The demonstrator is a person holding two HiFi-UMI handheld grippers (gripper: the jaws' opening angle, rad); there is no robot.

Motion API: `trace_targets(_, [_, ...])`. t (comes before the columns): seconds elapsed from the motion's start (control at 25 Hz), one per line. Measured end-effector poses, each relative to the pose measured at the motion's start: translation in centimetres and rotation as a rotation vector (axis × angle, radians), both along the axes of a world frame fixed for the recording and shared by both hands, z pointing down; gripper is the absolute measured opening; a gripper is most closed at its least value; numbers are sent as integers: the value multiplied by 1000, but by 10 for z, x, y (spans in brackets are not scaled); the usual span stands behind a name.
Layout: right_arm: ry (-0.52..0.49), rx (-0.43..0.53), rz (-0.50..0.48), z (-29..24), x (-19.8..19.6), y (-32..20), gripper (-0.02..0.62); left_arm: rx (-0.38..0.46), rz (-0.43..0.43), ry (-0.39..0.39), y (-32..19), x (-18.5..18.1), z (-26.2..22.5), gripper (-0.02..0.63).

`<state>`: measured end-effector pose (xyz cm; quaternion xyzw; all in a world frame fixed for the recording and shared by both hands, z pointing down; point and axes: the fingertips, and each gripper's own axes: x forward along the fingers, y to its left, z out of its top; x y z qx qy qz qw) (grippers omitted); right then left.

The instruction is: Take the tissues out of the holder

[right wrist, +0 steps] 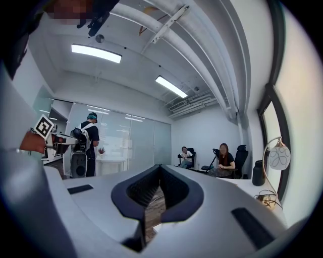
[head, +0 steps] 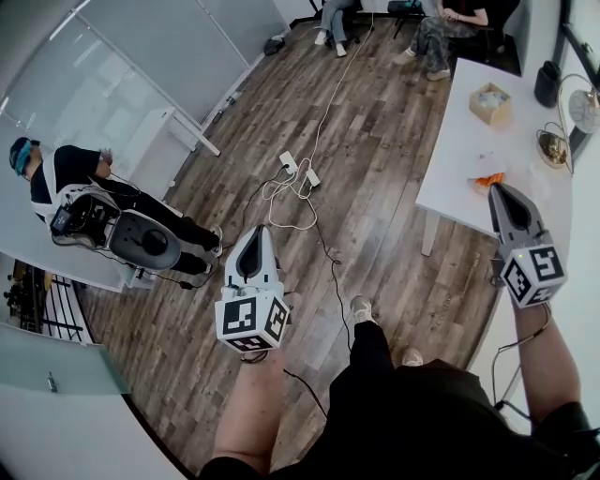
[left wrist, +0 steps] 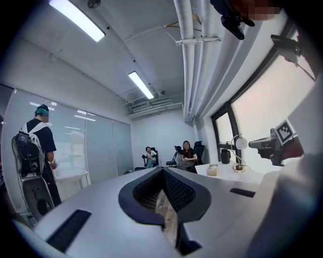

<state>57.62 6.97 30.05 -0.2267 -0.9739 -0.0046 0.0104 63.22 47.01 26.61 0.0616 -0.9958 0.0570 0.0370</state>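
Observation:
The tissue holder (head: pixel 490 102) is a small wooden box with white tissue showing in its top. It stands on the white table (head: pixel 459 159) at the right, and in the left gripper view the holder (left wrist: pixel 212 170) shows far off. My left gripper (head: pixel 255 232) hangs over the wood floor, well left of the table, shut with nothing in it. My right gripper (head: pixel 496 189) hovers over the table's near edge, short of the holder, shut and empty. Each gripper's own view shows its dark jaws, left (left wrist: pixel 164 202) and right (right wrist: pixel 151 200), closed together on nothing.
On the table stand a dark bottle (head: pixel 547 82), a desk lamp (head: pixel 584 109) and a small orange object (head: pixel 487 180). Power strips and cables (head: pixel 298 171) lie on the floor. A person with a backpack (head: pixel 89 202) stands at the left; two people sit at the far end (head: pixel 448 23).

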Motion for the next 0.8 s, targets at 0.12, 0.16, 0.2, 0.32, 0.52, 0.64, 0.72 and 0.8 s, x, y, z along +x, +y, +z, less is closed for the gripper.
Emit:
trace_targets(0.12, [-1,23,14,2,-20,6,6,17,24,9,4,-30,14,3])
trace_targets(0.16, [2,28,28,3,-27,6,6,21,35,16,5,-40,19,3])
trace_targets(0.2, [6,32,40,5,-35,8,6,24,45,22,7,-51,23,3])
trace_targets(0.32, [13,52,58,8,-59,17,6,38,70,29,15,-86,32,3])
trace_targets(0.52, [37,51,111,17,-107,30,6,44,118,51,29,-146,43,3])
trace_targets(0.64, [60,39,155,23,-139,41,6,40,147,60,44,-185,44,3])
trace_targets(0.72, [73,24,178,24,-158,52,6,40,167,70,56,-212,45,3])
trace_targets(0.8, [74,22,194,23,-179,64,6,40,181,75,69,-240,46,3])
